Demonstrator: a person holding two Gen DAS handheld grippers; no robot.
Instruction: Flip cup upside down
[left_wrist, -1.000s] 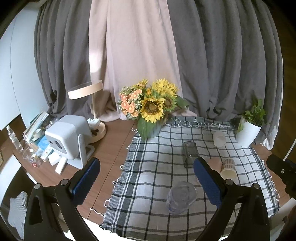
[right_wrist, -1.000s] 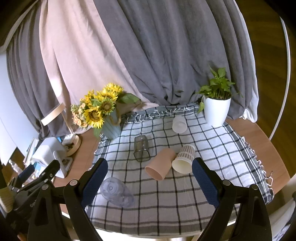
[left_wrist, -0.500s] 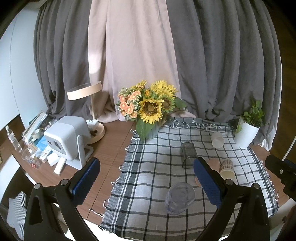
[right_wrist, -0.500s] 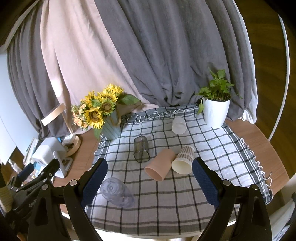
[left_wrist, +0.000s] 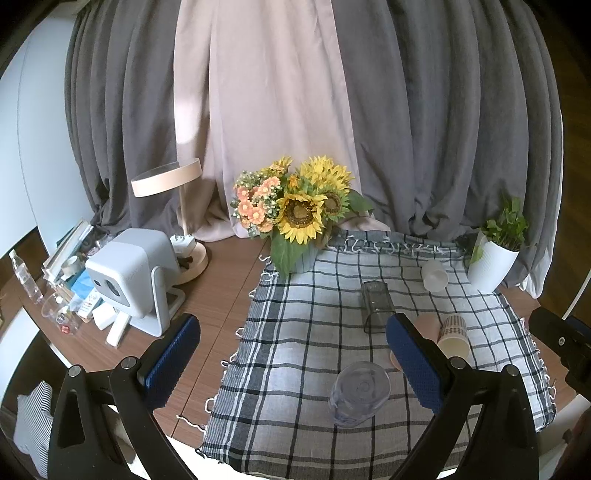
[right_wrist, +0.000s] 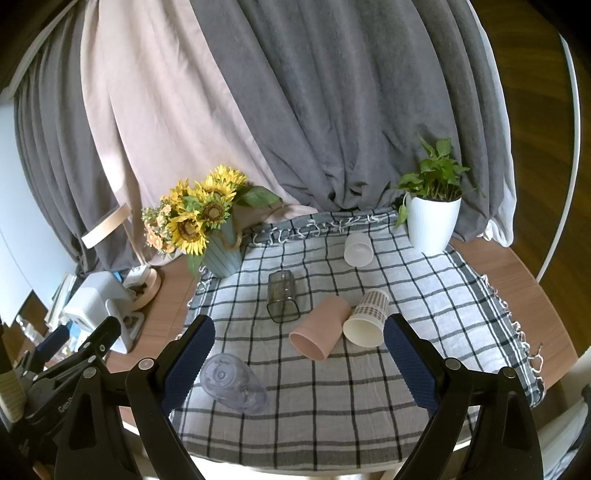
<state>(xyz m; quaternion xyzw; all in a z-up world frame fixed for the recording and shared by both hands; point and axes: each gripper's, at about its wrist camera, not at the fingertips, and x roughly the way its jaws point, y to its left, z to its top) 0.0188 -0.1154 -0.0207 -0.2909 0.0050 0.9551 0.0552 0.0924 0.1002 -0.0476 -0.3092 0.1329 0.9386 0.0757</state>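
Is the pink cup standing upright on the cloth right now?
No, the pink cup lies on its side on the cloth, its open mouth toward the camera, touching the paper cup.

On the checked cloth (right_wrist: 424, 295) five cups lie on their sides: a clear cup (right_wrist: 233, 383) near left, a smoky glass (right_wrist: 282, 296) in the middle, a pink cup (right_wrist: 320, 332) touching a patterned paper cup (right_wrist: 367, 318), and a white cup (right_wrist: 357, 249) far back. The right gripper (right_wrist: 299, 360) hovers near (fingers (right_wrist: 189, 356) spread wide, holding nothing). Sunflowers (right_wrist: 199, 218) stand far left, a potted plant (right_wrist: 433, 212) far right.
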